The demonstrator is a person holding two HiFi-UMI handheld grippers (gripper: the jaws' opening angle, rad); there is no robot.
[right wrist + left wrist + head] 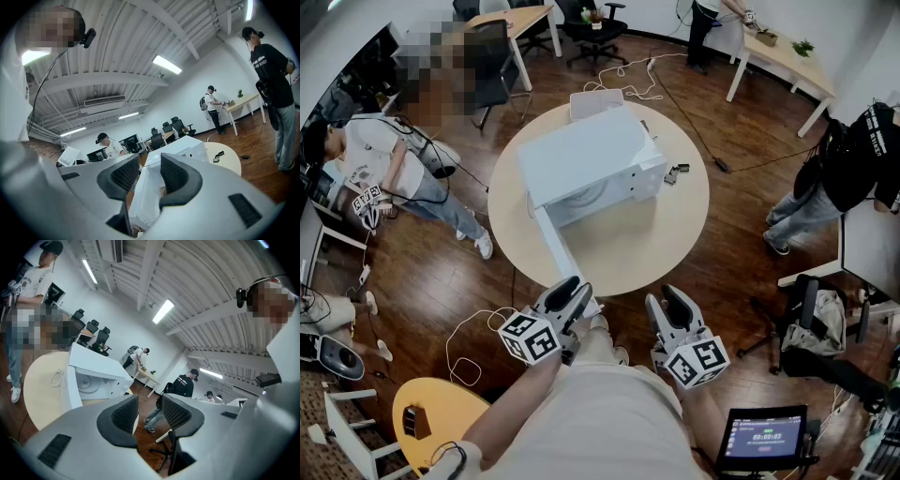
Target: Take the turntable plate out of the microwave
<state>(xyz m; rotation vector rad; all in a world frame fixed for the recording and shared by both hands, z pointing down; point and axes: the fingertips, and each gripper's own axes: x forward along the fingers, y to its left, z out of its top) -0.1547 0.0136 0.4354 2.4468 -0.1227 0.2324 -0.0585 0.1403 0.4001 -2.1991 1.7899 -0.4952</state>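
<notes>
A white microwave (591,159) sits on a round, pale desk (661,239) in an office with a wooden floor (741,225). The view looks steeply down from the head of the person holding the grippers. The microwave door (558,248) is swung fully open and points toward that person.

The turntable plate (88,382) lies inside the microwave's open cavity. It shows as a pale disc in the left gripper view.

The left gripper (572,295) is held just off the near edge of the desk, beside the tip of the open door. Its fingers (123,416) stand wide apart with nothing between them.

The right gripper (667,305) is held to the right of the left one, also at the desk's near edge. Its fingers (176,176) are likewise wide apart and grip nothing. The door is visible beyond their gap.

A small dark object (678,172) lies on the desk to the right of the microwave. A white box (595,101) sits behind the microwave. A tablet (761,436) glows at the lower right.
</notes>
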